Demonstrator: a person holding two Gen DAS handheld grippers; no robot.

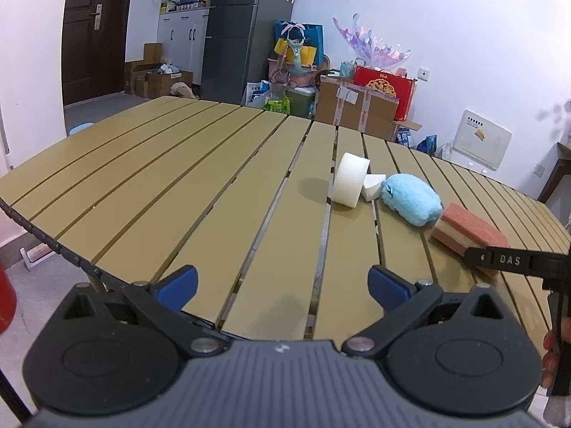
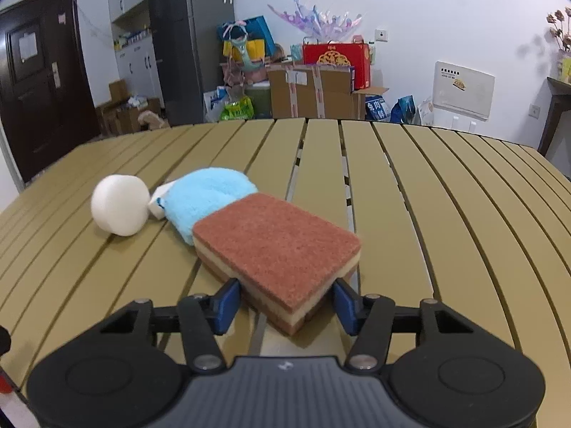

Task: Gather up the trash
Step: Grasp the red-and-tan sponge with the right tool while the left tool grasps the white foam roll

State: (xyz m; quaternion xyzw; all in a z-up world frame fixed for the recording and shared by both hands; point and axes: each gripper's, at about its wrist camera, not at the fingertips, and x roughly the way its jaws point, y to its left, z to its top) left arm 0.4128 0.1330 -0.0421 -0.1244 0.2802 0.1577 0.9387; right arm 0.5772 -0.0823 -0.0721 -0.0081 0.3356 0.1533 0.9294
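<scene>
On the slatted tabletop (image 2: pixel 446 192), we see the right hand-held gripper (image 2: pixel 285 301) with a layered scouring sponge (image 2: pixel 276 246) between its blue pads, which sit at the sponge's near sides; whether they truly press it we cannot tell. The sponge lies flat, its near corner between the jaws. Just behind the sponge and to its left lies a blue plush item (image 2: pixel 205 201), touching it or nearly so. Beyond the plush, farther left of the sponge, a small white foam piece (image 2: pixel 157 205) peeks out, mostly hidden, and next to it a white foam cylinder (image 2: pixel 119 205) lies on its side.

The left hand-held gripper (image 1: pixel 282 285) hangs released over bare slats, well left of the sponge, nothing between its jaws. From its view, the sponge (image 1: pixel 469 230) sits far right, partly covered by the right tool's black finger, with a person's fingers cut off at the frame edge.

Right of the sponge and behind it the slats run open to the far edge. Left of the sponge, past the cylinder, the tabletop's curved left edge is close in the left wrist view
</scene>
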